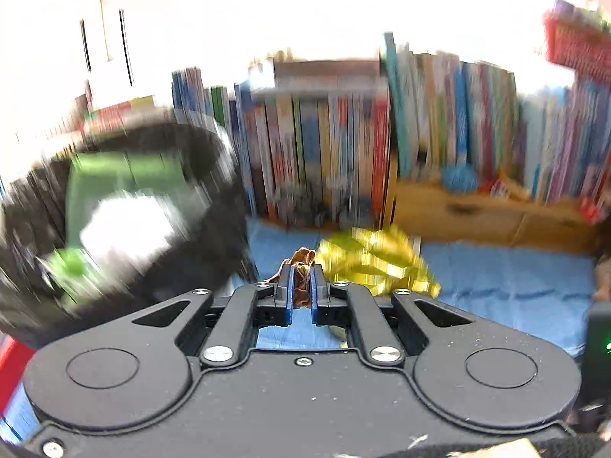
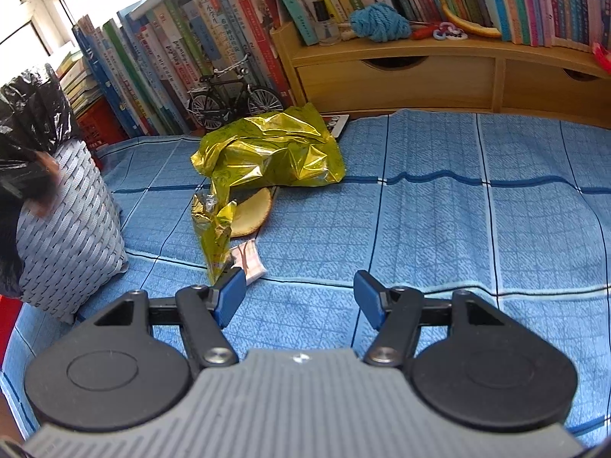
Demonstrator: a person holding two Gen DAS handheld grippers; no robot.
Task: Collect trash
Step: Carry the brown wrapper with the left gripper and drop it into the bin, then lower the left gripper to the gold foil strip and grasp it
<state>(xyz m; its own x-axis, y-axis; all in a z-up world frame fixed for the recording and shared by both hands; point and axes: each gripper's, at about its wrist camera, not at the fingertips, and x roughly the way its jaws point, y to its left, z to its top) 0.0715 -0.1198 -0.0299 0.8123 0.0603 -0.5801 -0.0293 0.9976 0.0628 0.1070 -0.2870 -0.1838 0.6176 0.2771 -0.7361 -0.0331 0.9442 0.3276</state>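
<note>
At the far left stands a grey woven waste basket (image 2: 72,229) lined with a crumpled black plastic bag (image 2: 30,122); in the blurred left wrist view its dark mouth (image 1: 126,206) shows something green and something white inside (too smeared to name). The left gripper (image 1: 301,280) is nearly closed, its blue pads pinching a small crumpled brown scrap (image 1: 299,267), held just right of the basket.

Towards the middle, a crinkled yellow-gold cellophane wrapper (image 2: 267,152) lies on the blue checked cloth (image 2: 477,221), a narrow tail of it trailing forward. A round tan biscuit-like disc (image 2: 252,213) sits half under the wrapper, and a small pink-and-white folded packet (image 2: 250,261) lies at the tail's end, just beside the right gripper's left pad. A black model bicycle (image 2: 233,95) stands behind, against a row of upright books (image 2: 183,61).

The right gripper (image 2: 299,297) has its jaws spread wide with only cloth between them. Farther right, a ball of blue yarn (image 2: 378,23) rests on a pale wooden desk shelf (image 2: 401,72).
</note>
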